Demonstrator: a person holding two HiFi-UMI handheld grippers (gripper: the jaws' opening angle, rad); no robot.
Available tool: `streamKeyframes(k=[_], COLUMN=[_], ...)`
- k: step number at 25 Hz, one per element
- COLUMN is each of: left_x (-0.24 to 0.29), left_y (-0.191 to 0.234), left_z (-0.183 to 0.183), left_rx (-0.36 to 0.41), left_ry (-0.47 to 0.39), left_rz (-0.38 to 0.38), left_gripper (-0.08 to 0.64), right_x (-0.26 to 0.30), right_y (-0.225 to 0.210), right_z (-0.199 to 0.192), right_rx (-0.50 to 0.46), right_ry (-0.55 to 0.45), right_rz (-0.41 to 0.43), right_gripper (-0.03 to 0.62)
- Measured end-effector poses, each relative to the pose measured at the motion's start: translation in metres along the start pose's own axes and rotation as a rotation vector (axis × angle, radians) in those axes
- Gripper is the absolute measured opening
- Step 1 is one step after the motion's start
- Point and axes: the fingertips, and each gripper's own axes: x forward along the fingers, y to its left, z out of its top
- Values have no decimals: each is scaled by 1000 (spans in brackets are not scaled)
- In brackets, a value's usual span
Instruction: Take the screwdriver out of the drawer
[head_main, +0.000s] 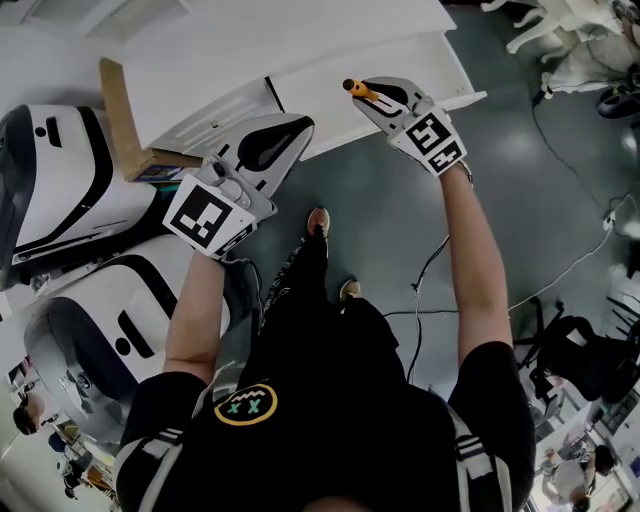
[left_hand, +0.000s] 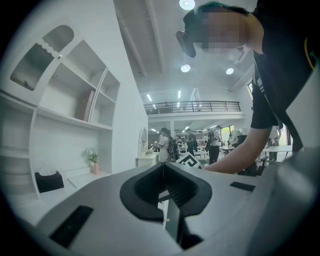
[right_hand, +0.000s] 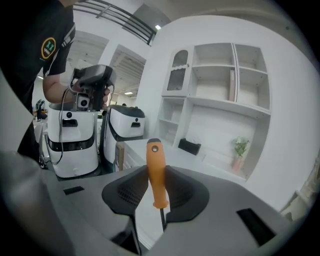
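Looking down in the head view, the left gripper (head_main: 283, 134) is held at about 11 o'clock from frame centre, over the front edge of a white desk (head_main: 300, 50). The right gripper (head_main: 362, 89) is held at 1 o'clock, also at the desk edge. An orange screwdriver (head_main: 357, 89) is seen at its tip, handle end pointing to 10 o'clock. A cardboard box (head_main: 118, 115) and two white robots (head_main: 70, 190) are seen at 9 o'clock.

In the left gripper view, the jaws are closed tip to tip and nothing is held between them. A white shelf unit (left_hand: 75, 100) is seen at 10 o'clock, and a black tissue box (left_hand: 49, 180) and a small plant (left_hand: 93, 157) at 9 o'clock. The person's forearm (left_hand: 240, 150) is seen at 3 o'clock.

In the right gripper view, the jaws are clamped on the screwdriver (right_hand: 156, 172). Its handle is gripped between the pads, butt end at 12 o'clock and dark shaft at 6 o'clock. It is held up in the air, clear of the desk. The left gripper (right_hand: 92, 80) is seen at 10 o'clock, the shelf unit (right_hand: 220, 80) at 1 o'clock.
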Motion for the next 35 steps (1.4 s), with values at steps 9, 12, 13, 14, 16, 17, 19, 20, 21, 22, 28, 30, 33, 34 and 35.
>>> streamKeyframes(k=[9,12,13,14,16,17,19,20,21,22,28,30,33,34,35], left_x=[-7,-14,-16,-18,-23,-26,-33,-36,-39,-42,-66,-74,-84,-87,-90], left_y=[-47,-63,-69,-75,-89,-96,-113,-122,-131,-140,-199,-218,-247,-256,-264], left_z=[26,33,36,39,43,46,51,53,56,59,73,77,83,86,88], left_rx=[33,42,46,50,55,57,61,65,69,73,99,110,122,124,124], left_ry=[-26,-32,-35,-38,-44,-48,-54,-57,-60,-62,-73,-75,-72,-72,-72], left_rz=[-9,-8,-7,-7,-4,-2,0,2,3,5,11,14,18,19,22], left_gripper=[20,20,20,20,20,20,20,20,20,20,20,20,20,20,20], right_x=[-81,-103,-112,-120,-137,-145,-163,-172,-182,-192,-244,-260,-285,-294,-301], right_y=[27,45,51,58,71,79,95,104,113,123,182,200,224,232,239], right_z=[54,73,79,85,95,99,107,111,115,119,139,144,149,151,153], right_rx=[16,20,21,20,16,14,13,13,13,12,9,5,1,-1,-1], right_ry=[-160,-215,-235,-253,-285,-298,-321,-332,-343,-354,-422,-440,-466,-474,-480], right_rz=[-102,-114,-118,-120,-125,-128,-132,-133,-133,-134,-139,-141,-146,-147,-147], right_gripper=[130,130,130,130,130,130,130,130,130,130,130,130,130,130,130])
